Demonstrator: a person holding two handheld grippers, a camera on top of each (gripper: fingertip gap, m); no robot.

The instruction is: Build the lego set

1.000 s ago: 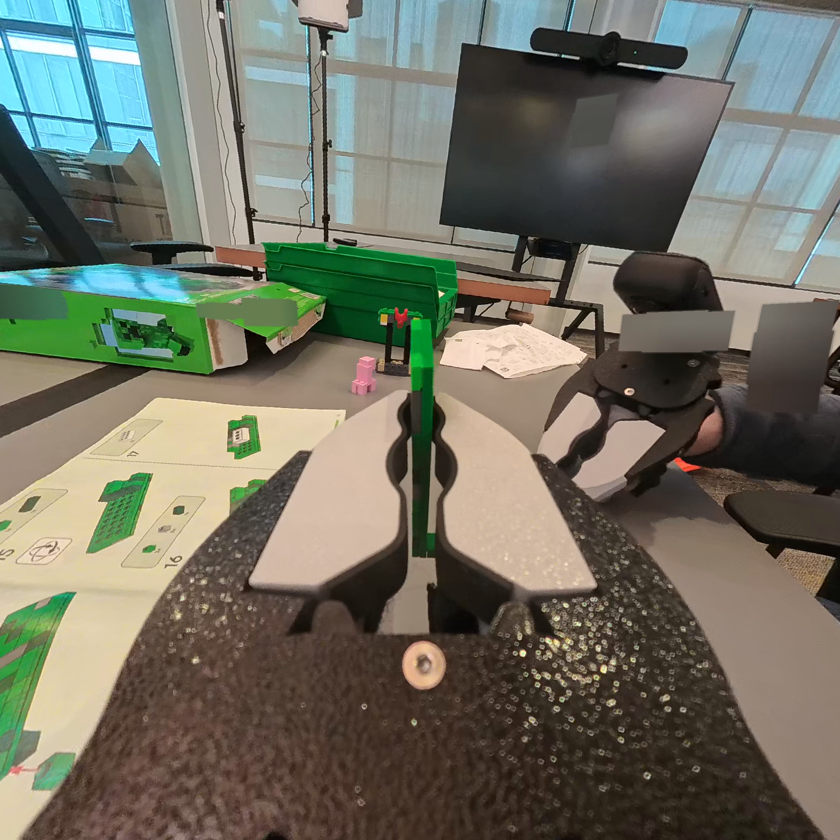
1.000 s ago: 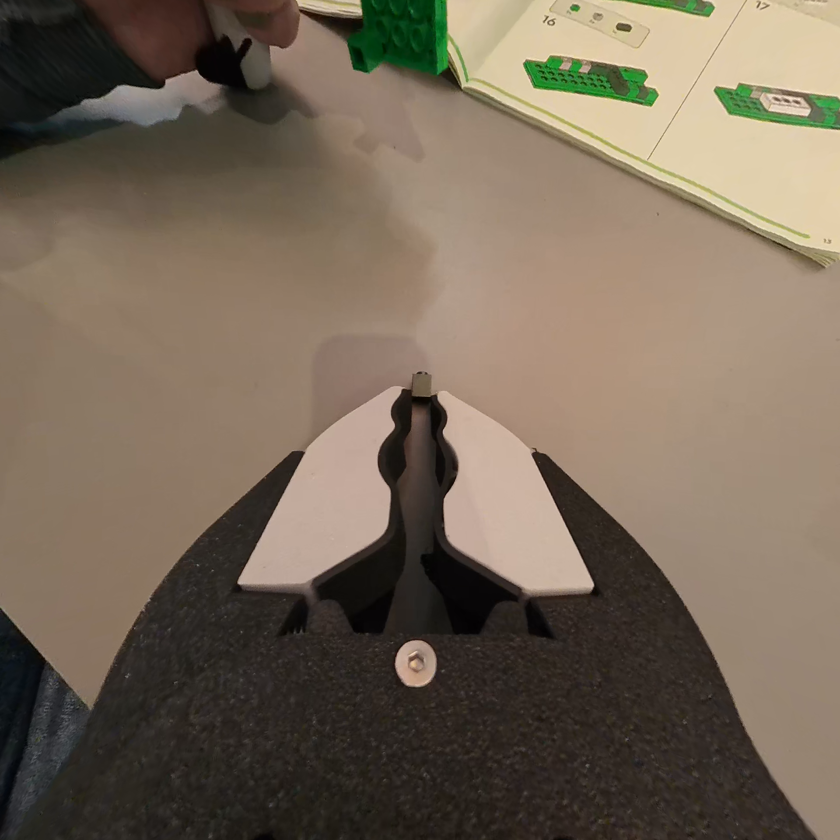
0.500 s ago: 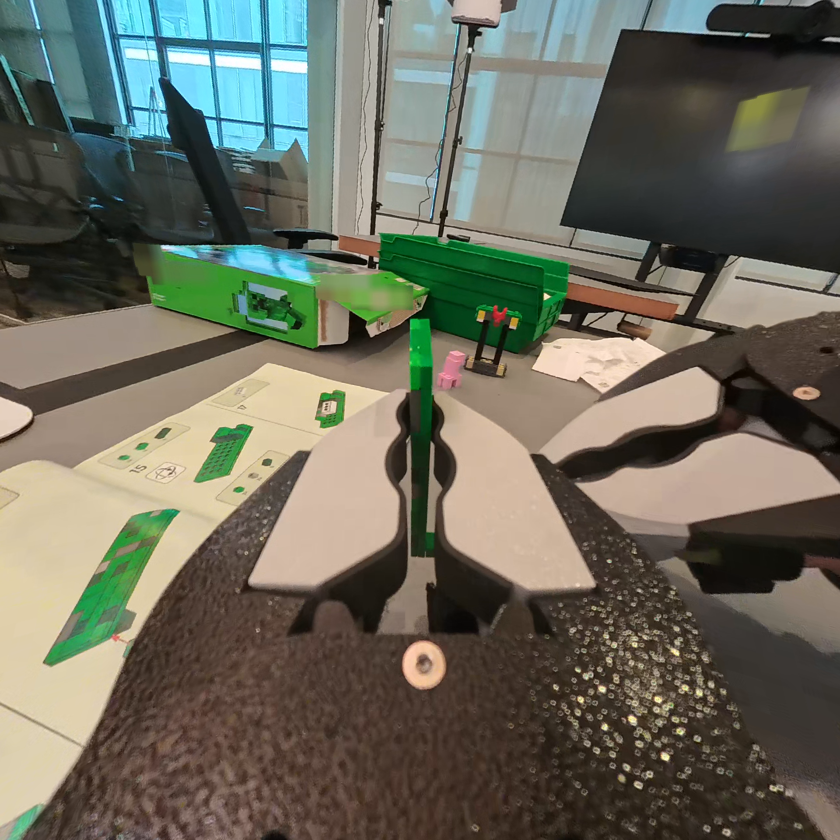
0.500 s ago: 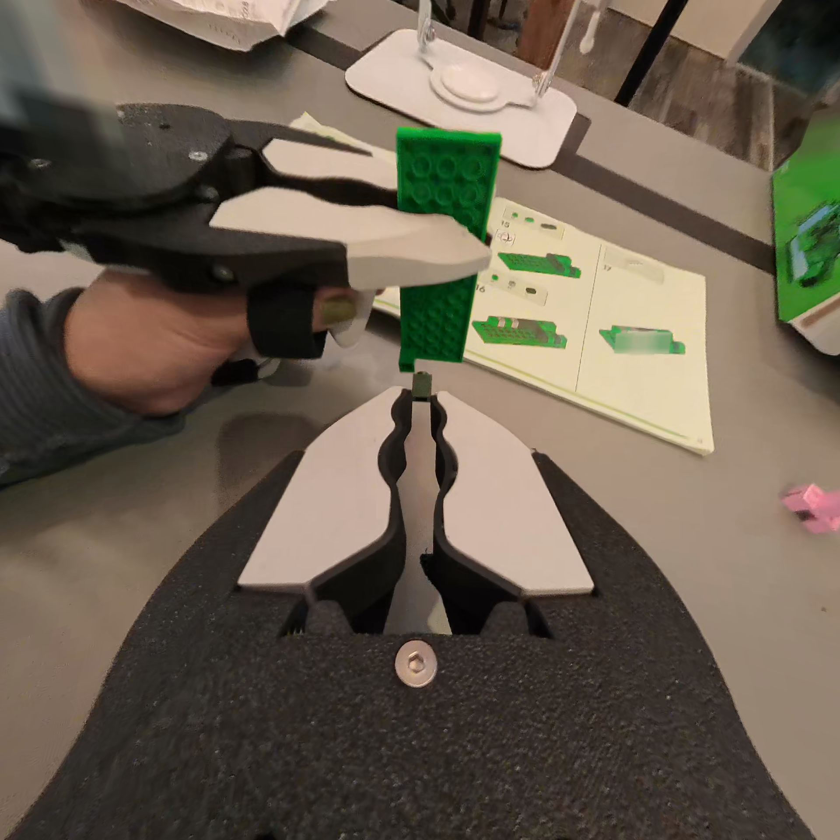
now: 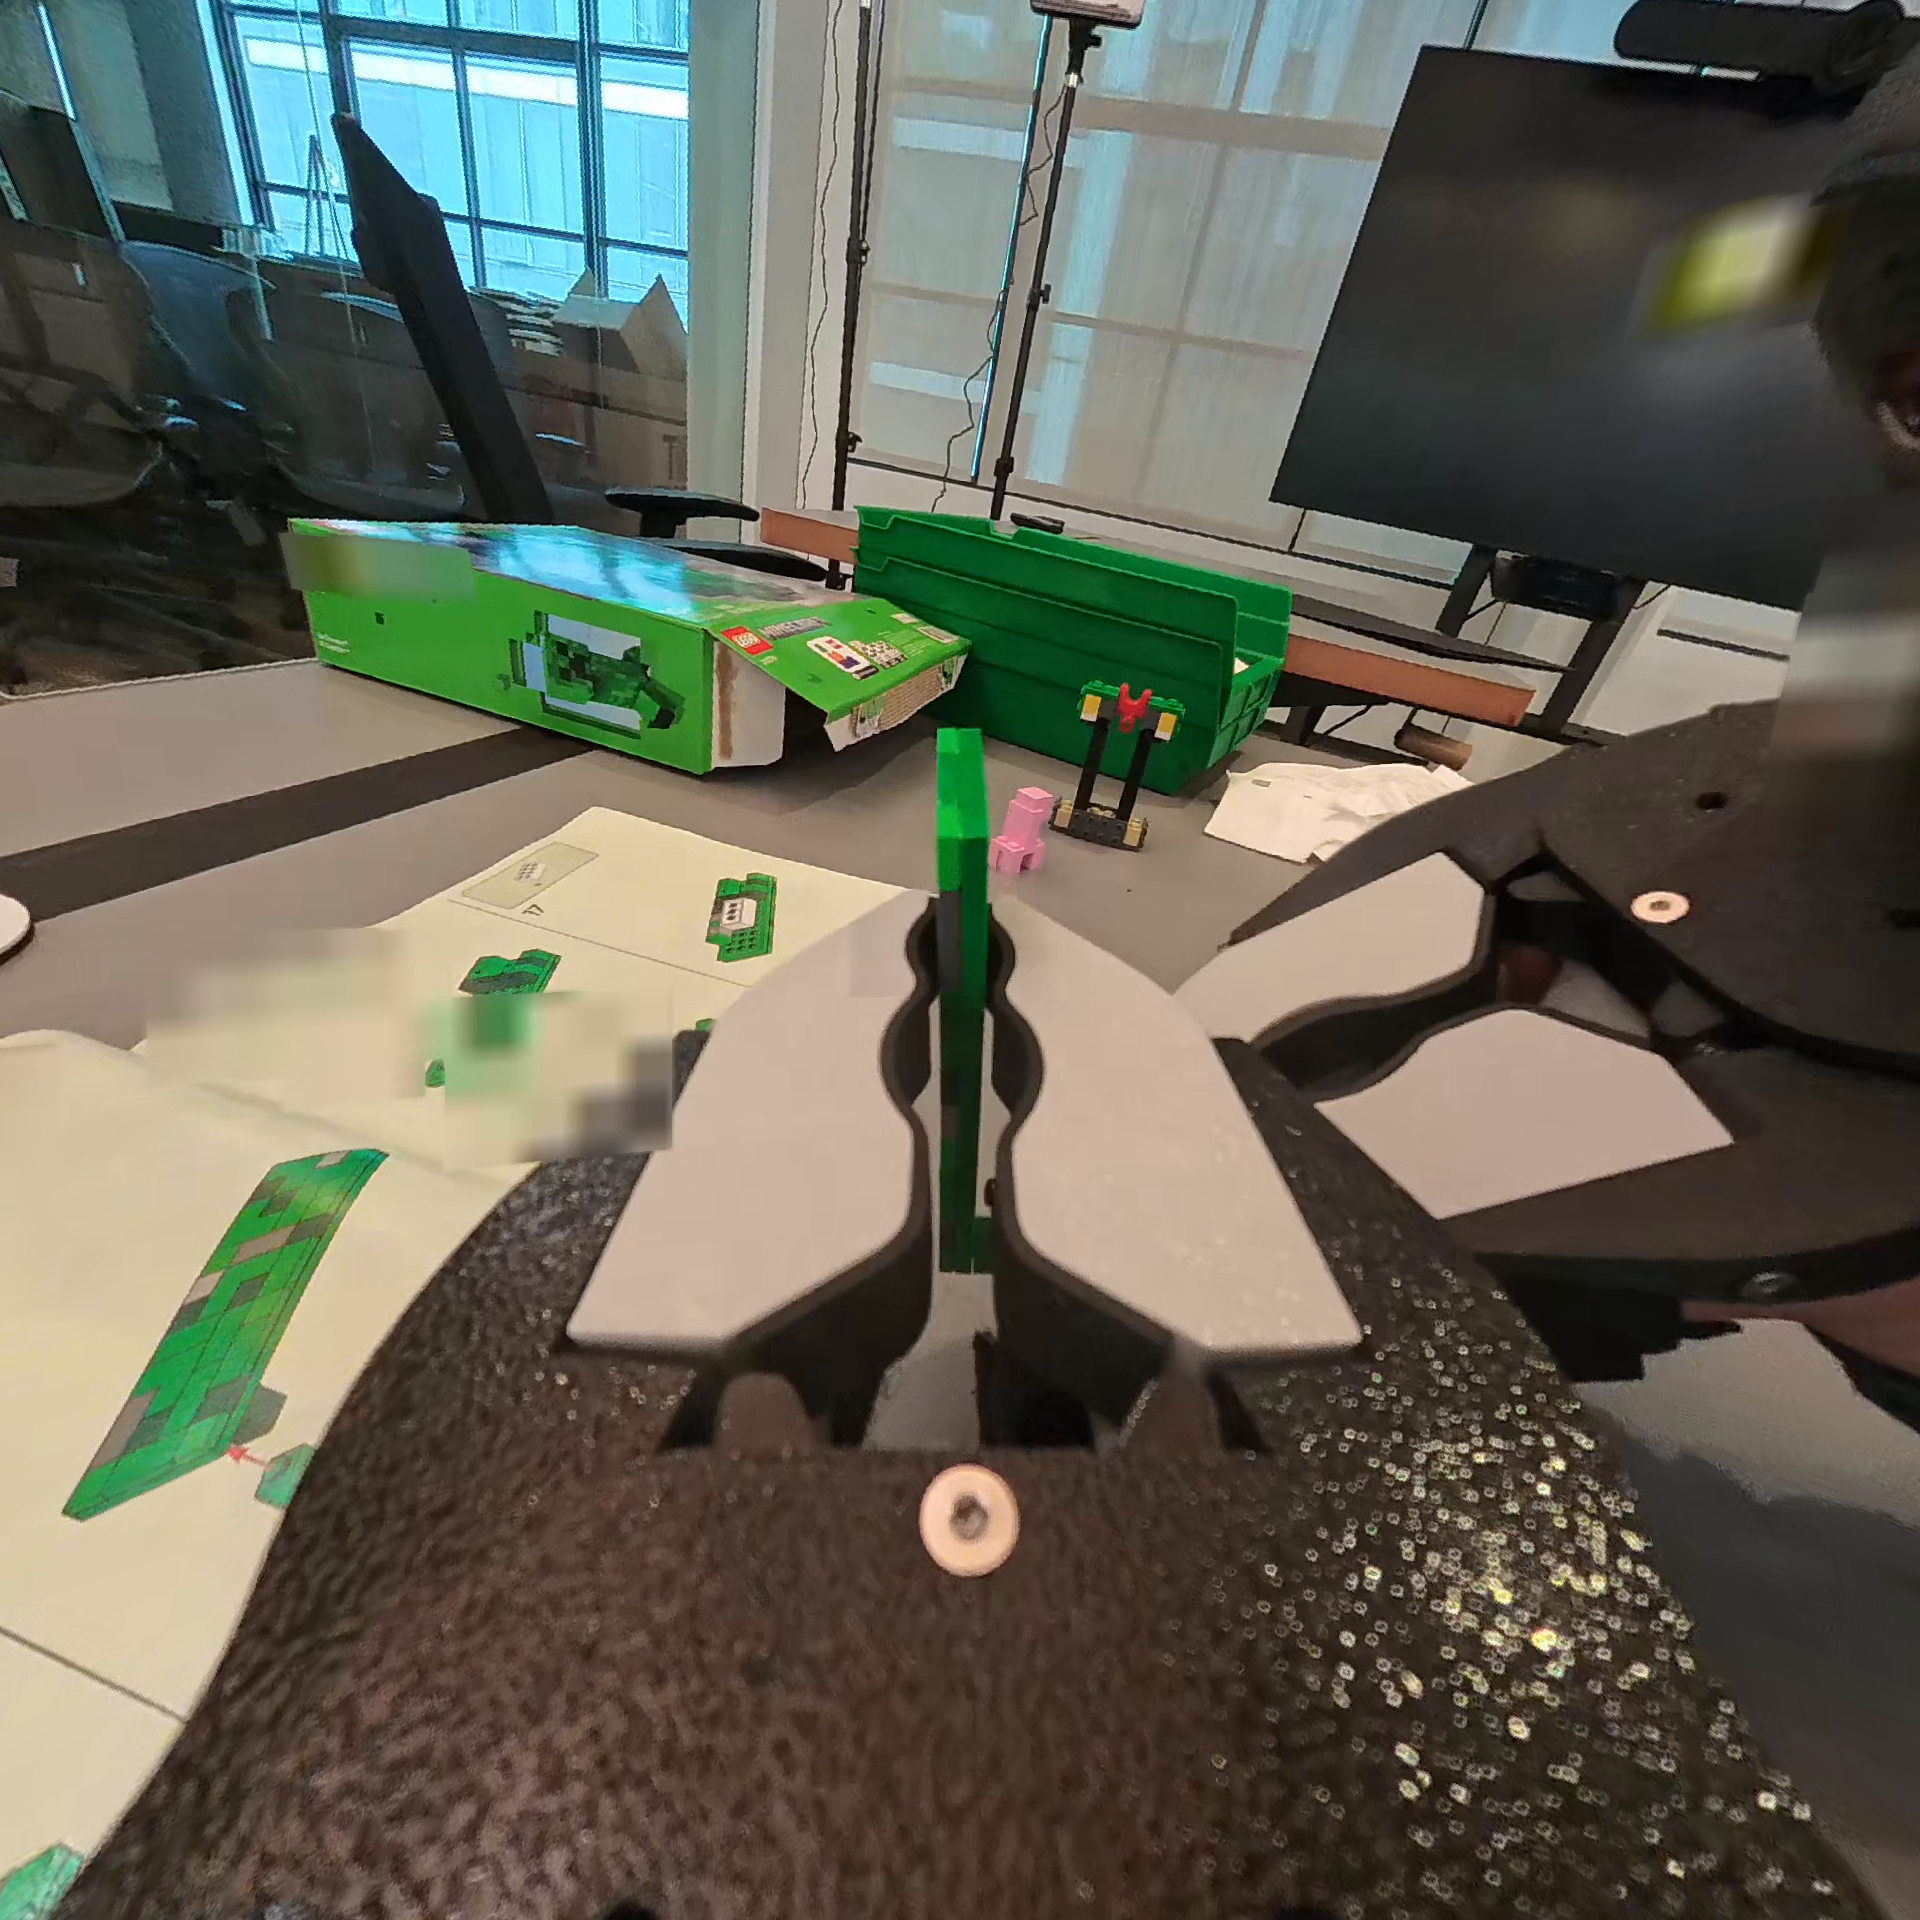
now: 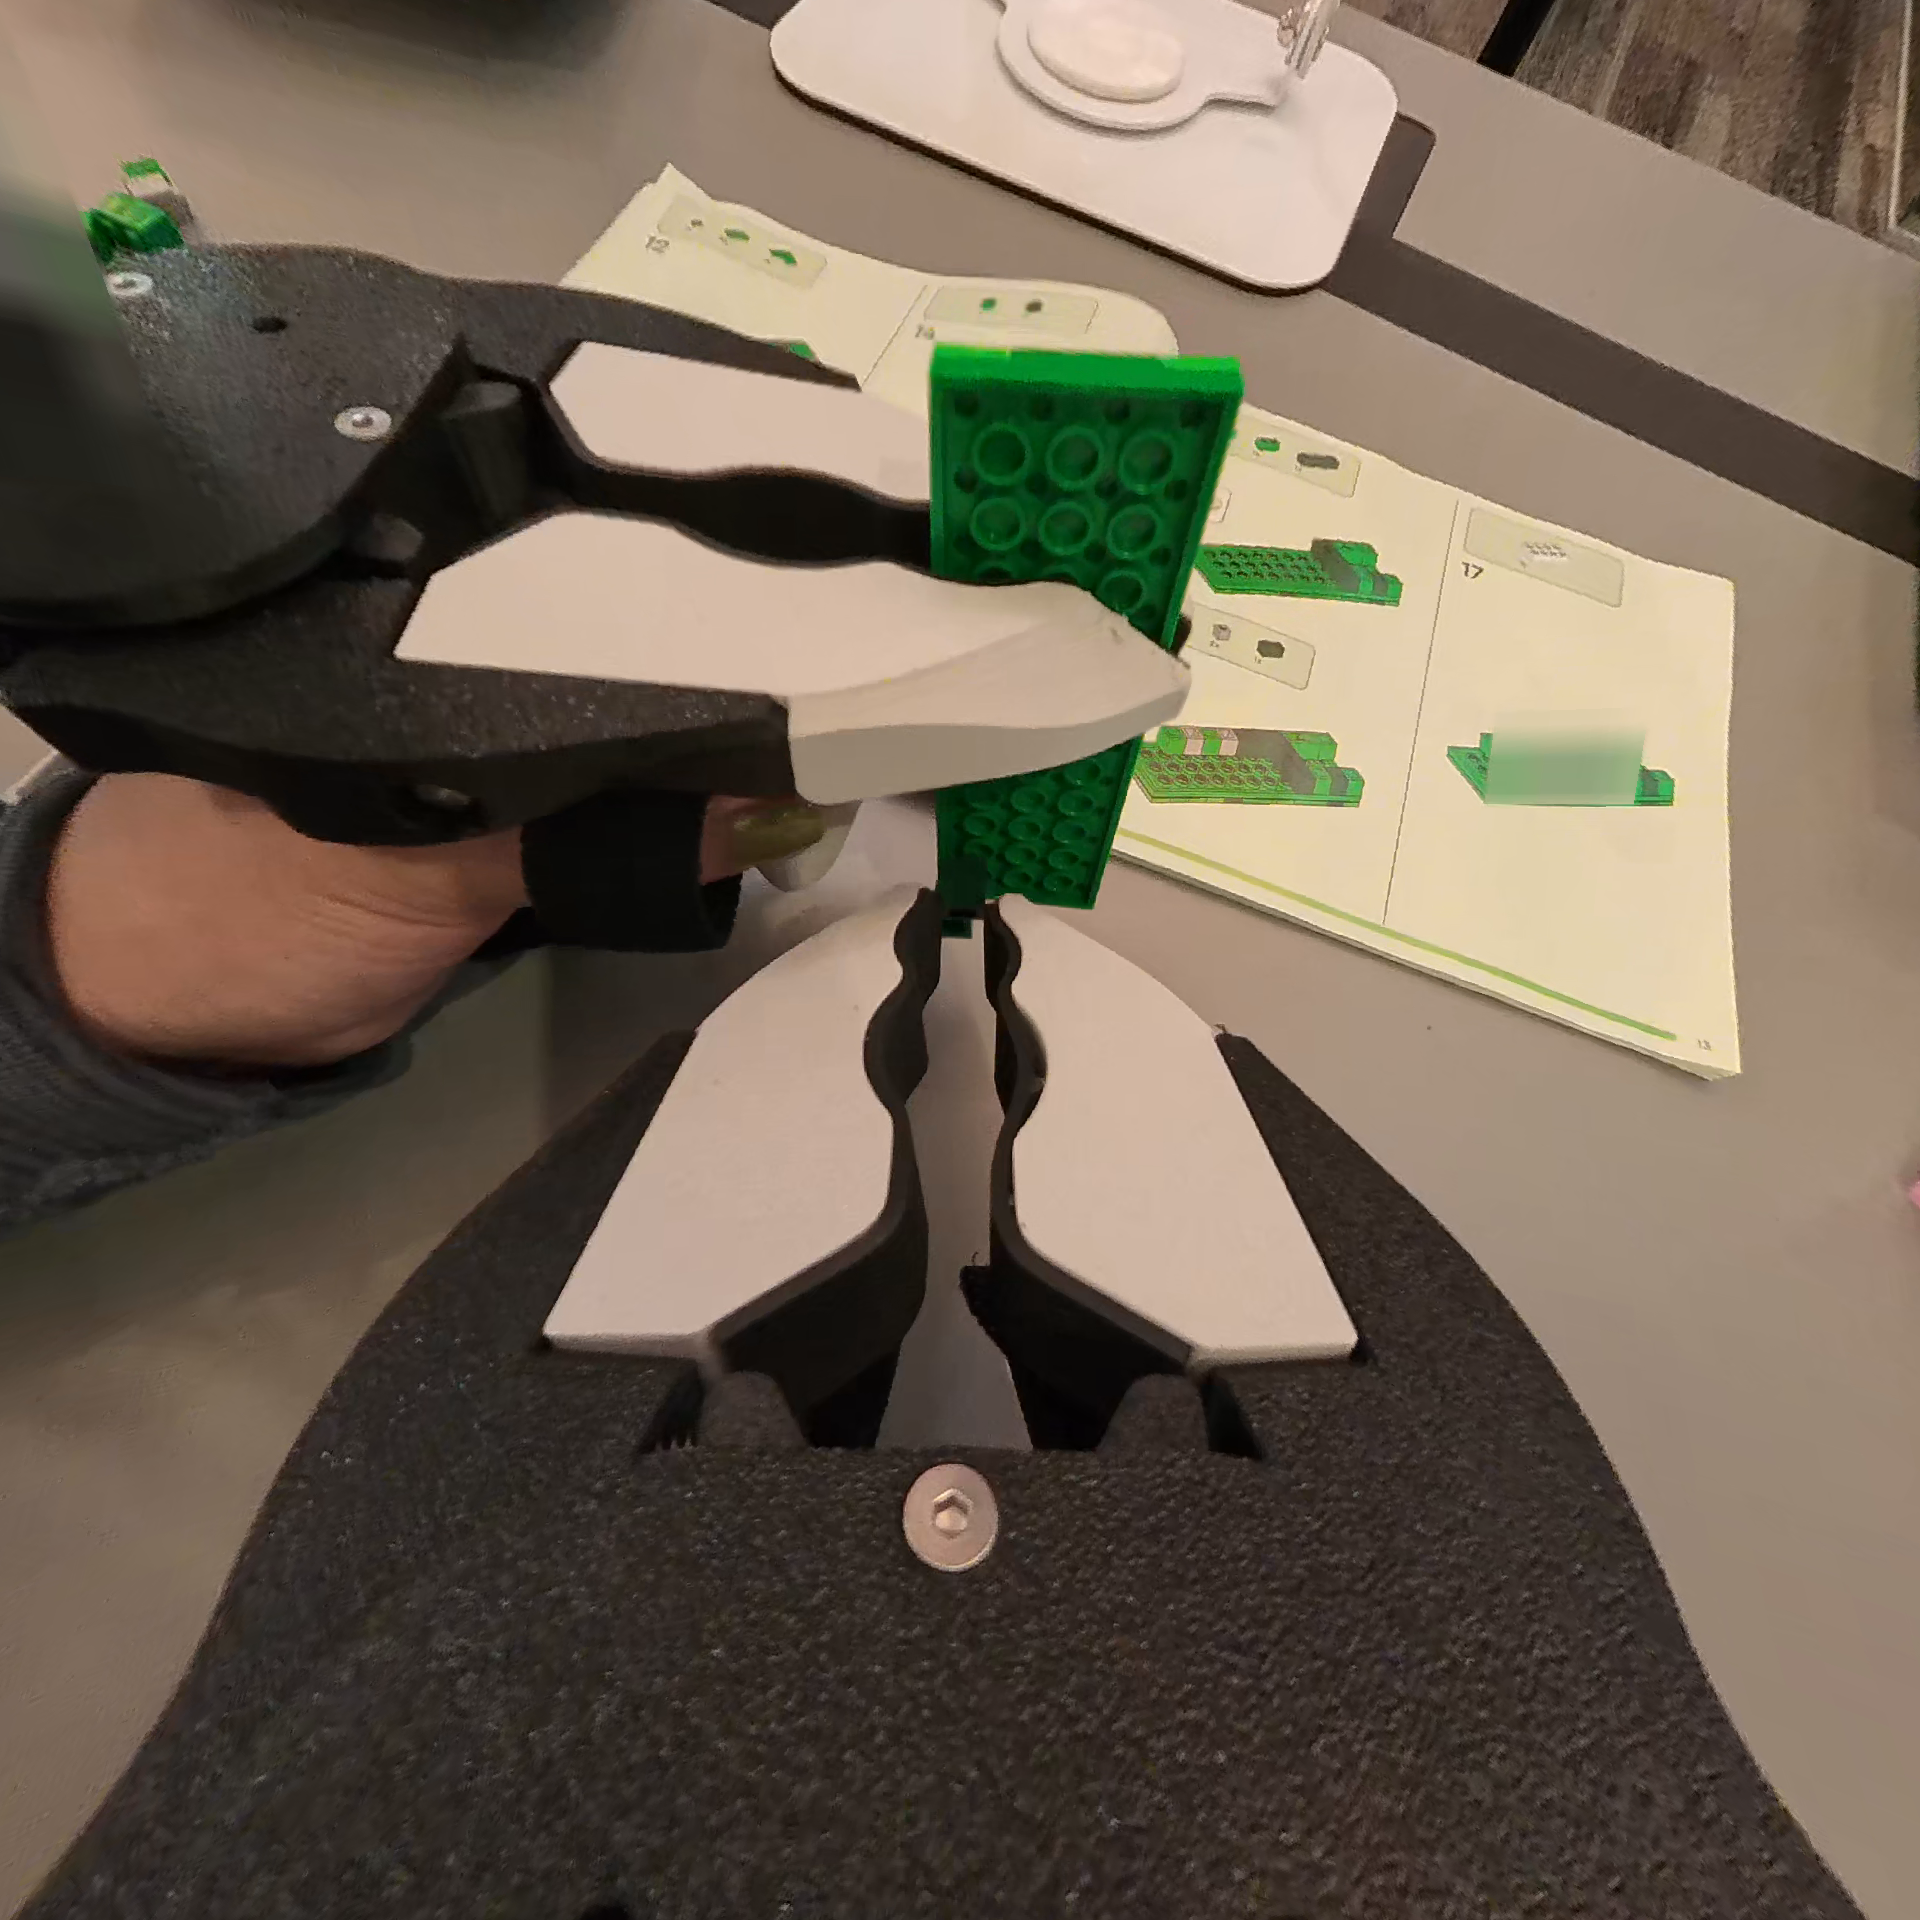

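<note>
My left gripper [image 5: 961, 925] is shut on a long green lego plate [image 5: 961, 831], held upright and edge-on above the table. In the right wrist view the plate [image 6: 1081, 488] shows its underside, clamped across its middle by the left gripper [image 6: 1132, 613]. My right gripper [image 6: 961, 914] is shut on a small dark brick [image 6: 961, 923] at its tips. The brick sits right against the plate's lower edge. In the left wrist view the right gripper [image 5: 1247, 1039] comes in from the right, close beside my left fingers.
An open instruction booklet [image 5: 644, 904] lies on the grey table under both grippers. Behind stand a green set box [image 5: 582, 644], green bins [image 5: 1091, 634], a small black build [image 5: 1117, 769], a pink figure [image 5: 1023, 831] and white paper [image 5: 1330, 810]. A white stand base [image 6: 1091, 114] lies beyond. Spacing between my two grippers at the tips: around 5 cm. Both grippers' tips are roughly 25 cm from the pink figure [image 5: 1023, 831].
My right gripper has risen from low over the table and brought its small brick to the plate's lower edge. My left gripper has swung left, still holding the plate.
</note>
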